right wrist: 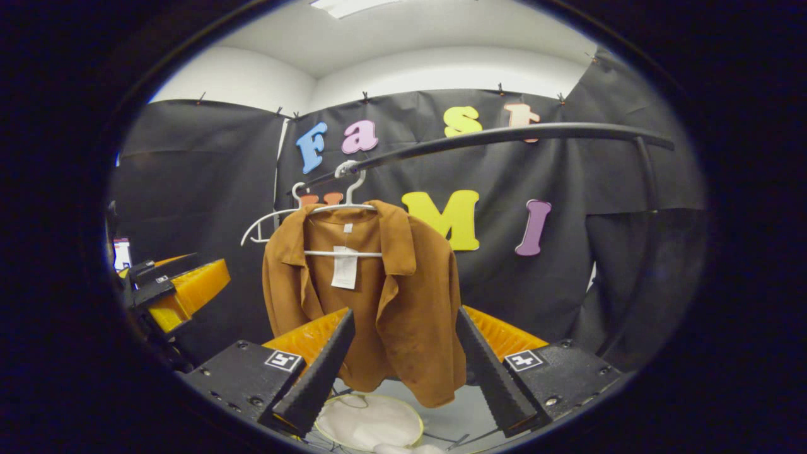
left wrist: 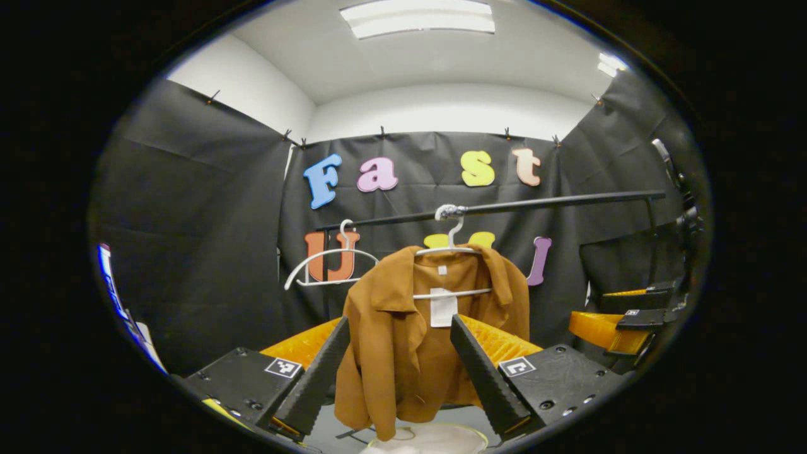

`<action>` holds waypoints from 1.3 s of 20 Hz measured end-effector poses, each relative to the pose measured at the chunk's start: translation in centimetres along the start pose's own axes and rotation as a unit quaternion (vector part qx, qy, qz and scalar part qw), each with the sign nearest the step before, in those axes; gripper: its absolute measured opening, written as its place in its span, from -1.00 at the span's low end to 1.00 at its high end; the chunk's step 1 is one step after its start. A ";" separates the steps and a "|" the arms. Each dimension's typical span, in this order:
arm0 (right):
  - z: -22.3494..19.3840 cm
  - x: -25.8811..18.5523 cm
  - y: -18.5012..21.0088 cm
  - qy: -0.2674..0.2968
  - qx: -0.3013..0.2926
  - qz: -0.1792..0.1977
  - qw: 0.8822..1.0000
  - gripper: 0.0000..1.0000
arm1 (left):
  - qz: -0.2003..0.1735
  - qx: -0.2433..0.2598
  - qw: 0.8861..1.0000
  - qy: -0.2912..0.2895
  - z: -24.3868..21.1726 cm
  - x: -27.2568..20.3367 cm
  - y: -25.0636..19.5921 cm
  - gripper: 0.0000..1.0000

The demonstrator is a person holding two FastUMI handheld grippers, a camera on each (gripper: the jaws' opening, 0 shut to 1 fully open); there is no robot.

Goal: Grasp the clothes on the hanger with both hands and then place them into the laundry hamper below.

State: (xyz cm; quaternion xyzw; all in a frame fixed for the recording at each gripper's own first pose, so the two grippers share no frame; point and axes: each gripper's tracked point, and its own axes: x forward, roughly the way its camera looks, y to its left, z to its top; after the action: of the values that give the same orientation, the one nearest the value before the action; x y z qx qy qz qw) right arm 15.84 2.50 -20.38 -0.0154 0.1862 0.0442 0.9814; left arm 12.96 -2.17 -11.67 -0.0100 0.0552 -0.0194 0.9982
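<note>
Brown shirt [left wrist: 410, 328] hangs on a white hanger [left wrist: 451, 252] hooked over the black rail [left wrist: 555, 202], roughly midway along the rail in the left gripper view and toward the rail's left end in the right gripper view [right wrist: 378, 284]. Its collar is open, a white tag [left wrist: 443, 307] dangles inside the neck, and the hem droops lower on one side. A second white hanger [left wrist: 328, 261] hangs bare on the same rail, just beside the shirt on its left. Below the hem lies the laundry hamper [right wrist: 369, 419], a pale round opening with a yellowish rim on the floor, partly seen between the fingers. The left gripper [left wrist: 400, 372] points at the shirt with its jaws released and spread wide, the garment showing in the gap between them but apart from both fingers. The right gripper [right wrist: 403, 372] likewise faces the shirt with jaws spread wide and nothing between them touching. In the left gripper view, the right gripper appears at the right edge [left wrist: 630, 321]; in the right gripper view, the left gripper appears at the left edge [right wrist: 170, 290], both near the shirt but clear of it.
</note>
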 end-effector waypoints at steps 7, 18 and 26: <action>-2.4 10.8 -0.1 0.030 0.001 0.032 0.999 1.00 | 0.012 0.025 0.999 0.023 -5.1 9.4 -1.7 1.00; -1.9 21.9 1.6 0.035 0.019 0.049 0.998 1.00 | 0.070 0.042 0.996 0.041 -8.4 17.5 0.9 0.95; -2.2 22.8 -0.7 0.039 0.018 0.058 0.997 -0.06 | 0.087 0.025 0.995 0.053 -8.9 18.0 2.6 0.29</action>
State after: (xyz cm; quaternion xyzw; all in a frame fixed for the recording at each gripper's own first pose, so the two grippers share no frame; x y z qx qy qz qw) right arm 36.23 3.53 -30.79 0.0116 0.2254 0.0969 0.9694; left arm 29.94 -0.41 -22.58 0.0207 0.1083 0.0652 0.9918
